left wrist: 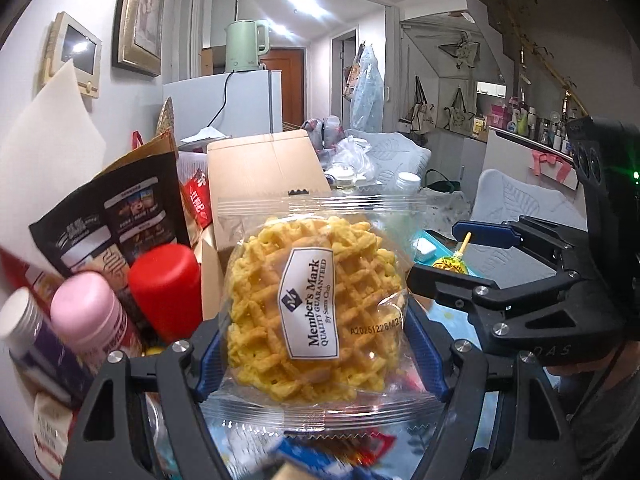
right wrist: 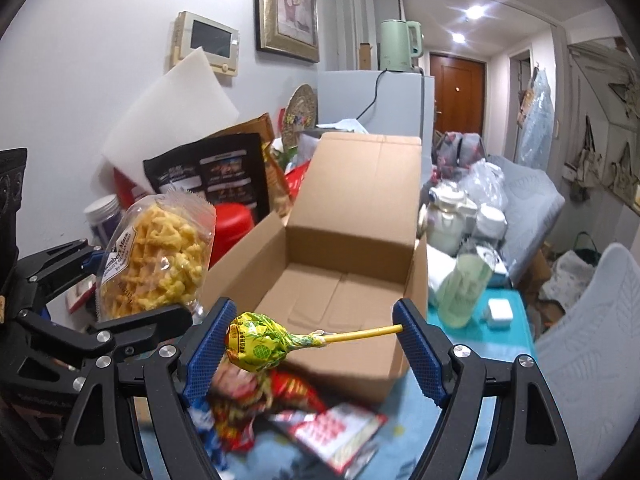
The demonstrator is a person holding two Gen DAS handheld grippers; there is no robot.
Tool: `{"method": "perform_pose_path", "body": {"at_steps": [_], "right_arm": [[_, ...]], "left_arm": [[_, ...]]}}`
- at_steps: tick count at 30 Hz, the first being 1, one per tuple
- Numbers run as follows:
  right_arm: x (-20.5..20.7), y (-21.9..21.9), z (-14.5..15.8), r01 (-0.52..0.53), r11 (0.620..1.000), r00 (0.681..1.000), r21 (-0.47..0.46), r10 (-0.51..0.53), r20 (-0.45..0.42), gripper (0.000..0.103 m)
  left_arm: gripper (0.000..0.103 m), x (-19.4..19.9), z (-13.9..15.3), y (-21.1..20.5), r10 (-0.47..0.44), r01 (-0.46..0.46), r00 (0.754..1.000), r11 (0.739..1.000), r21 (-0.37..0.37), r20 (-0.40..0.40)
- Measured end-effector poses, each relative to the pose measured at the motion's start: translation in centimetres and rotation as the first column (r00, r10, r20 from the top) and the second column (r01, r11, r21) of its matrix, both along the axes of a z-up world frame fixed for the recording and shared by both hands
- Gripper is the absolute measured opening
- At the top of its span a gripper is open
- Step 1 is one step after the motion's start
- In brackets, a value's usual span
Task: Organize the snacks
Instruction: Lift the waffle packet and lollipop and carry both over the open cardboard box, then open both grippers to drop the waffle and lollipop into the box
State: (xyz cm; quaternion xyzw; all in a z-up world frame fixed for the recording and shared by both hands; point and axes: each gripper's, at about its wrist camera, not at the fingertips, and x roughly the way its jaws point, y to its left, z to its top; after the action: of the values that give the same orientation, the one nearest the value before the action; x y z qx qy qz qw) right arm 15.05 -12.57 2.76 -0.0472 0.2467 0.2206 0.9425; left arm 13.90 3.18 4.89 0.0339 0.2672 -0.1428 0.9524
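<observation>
The waffle pack (left wrist: 316,308) is clamped by the left gripper (left wrist: 320,344); the lollipop (right wrist: 264,340), stick toward 3 o'clock, is clamped by the right gripper (right wrist: 316,344) before the cardboard box (right wrist: 352,216).

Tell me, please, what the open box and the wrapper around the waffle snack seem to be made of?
The open box looks like plain brown corrugated cardboard, matte, with fold creases across its flaps and floor. The waffle snack's wrapper appears to be thin clear plastic film, glossy: the waffle shows through, light glints off it, and its sealed ends are crimped and zigzag-cut.
</observation>
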Motion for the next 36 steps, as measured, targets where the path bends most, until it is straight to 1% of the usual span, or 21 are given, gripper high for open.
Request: {"method": "perform_pose_path", "body": {"at_steps": [6,10,15,18,23,26,30,33,36], "right_arm": [[4.3,0.9,0.4,0.009,0.999,1.0,-0.031,-0.009,0.012,0.081],[7.9,1.5,0.5,0.011,0.999,1.0,-0.042,-0.011,-0.003,0.081],[11.8,2.3,0.2,0.014,0.998,0.999,-0.06,-0.016,-0.029,0.081],[14.1,2.8,-0.4,0.026,0.996,0.998,-0.082,-0.03,-0.047,0.081],[17.4,2.9,-1.8,0.034,0.996,0.994,-0.087,-0.043,-0.099,0.081],[19.2,3.0,-3.1,0.039,0.994,0.989,-0.104,-0.053,-0.14,0.081],[20.9,3.4,-5.0,0.046,0.987,0.982,-0.155,-0.074,-0.176,0.081],[21.4,3.6,-6.0,0.057,0.98,0.979,-0.193,-0.093,-0.183,0.081],[21.7,4.0,-7.1,0.069,0.969,0.974,-0.236,-0.116,-0.192,0.082]], "left_arm": [[0.077,4.8,-0.2,0.7,0.004,-0.004,1.0,1.0,-0.004,-0.022],[0.077,8.4,-0.7,1.1,0.008,-0.008,0.998,1.0,-0.011,-0.058],[0.077,11.8,-1.7,1.5,0.023,-0.025,0.995,1.0,-0.014,-0.096],[0.077,14.1,-2.6,1.7,0.026,-0.029,0.99,0.999,-0.018,-0.137],[0.077,17.3,-4.3,1.6,0.03,-0.034,0.977,0.999,-0.019,-0.211],[0.077,18.8,-5.7,1.3,0.052,-0.049,0.968,0.999,0.019,-0.246],[0.077,19.7,-7.1,0.8,0.071,-0.052,0.963,0.996,0.079,-0.262],[0.077,20.4,-8.2,0.4,0.09,-0.053,0.954,0.99,0.133,-0.288],[0.078,20.4,-8.7,-0.1,0.116,-0.061,0.953,0.978,0.199,-0.279]]}}
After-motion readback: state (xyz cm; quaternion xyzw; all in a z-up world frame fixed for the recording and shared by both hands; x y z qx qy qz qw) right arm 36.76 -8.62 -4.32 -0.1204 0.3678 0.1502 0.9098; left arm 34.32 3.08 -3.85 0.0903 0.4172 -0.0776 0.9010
